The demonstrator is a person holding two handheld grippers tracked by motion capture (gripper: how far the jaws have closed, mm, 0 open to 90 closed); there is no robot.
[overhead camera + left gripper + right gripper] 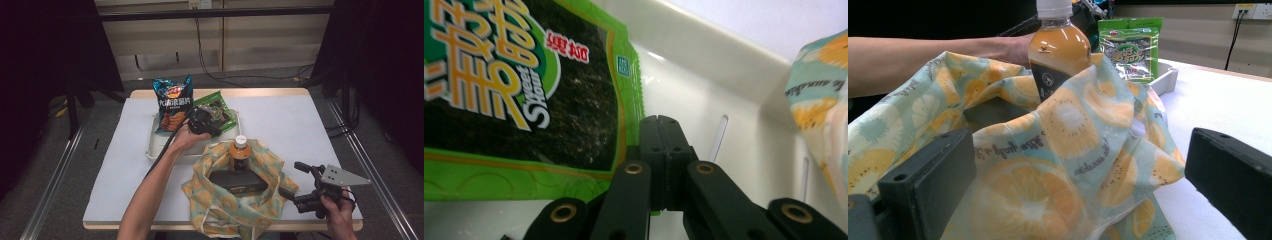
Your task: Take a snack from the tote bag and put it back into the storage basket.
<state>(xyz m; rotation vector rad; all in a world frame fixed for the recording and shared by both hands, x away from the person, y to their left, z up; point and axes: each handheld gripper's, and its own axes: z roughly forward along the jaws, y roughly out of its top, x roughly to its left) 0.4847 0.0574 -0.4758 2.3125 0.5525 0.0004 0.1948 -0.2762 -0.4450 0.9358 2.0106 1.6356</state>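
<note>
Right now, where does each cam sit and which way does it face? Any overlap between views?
High view: above the person's side, facing forward and down on the table; both forearms, left gripper, right gripper.
Left gripper view: on the left gripper, jaws shut, facing the green seaweed pack in the white tray.
Right gripper view: on the right gripper, jaws open, facing the fruit-print bag and bottle; a forearm behind.
Shared: seaweed pack, tray, bag.

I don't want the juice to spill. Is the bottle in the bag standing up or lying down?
Standing up. The bottle rises from the fruit-print bag with its white cap on top, and in the right gripper view it looks straight too.
</note>
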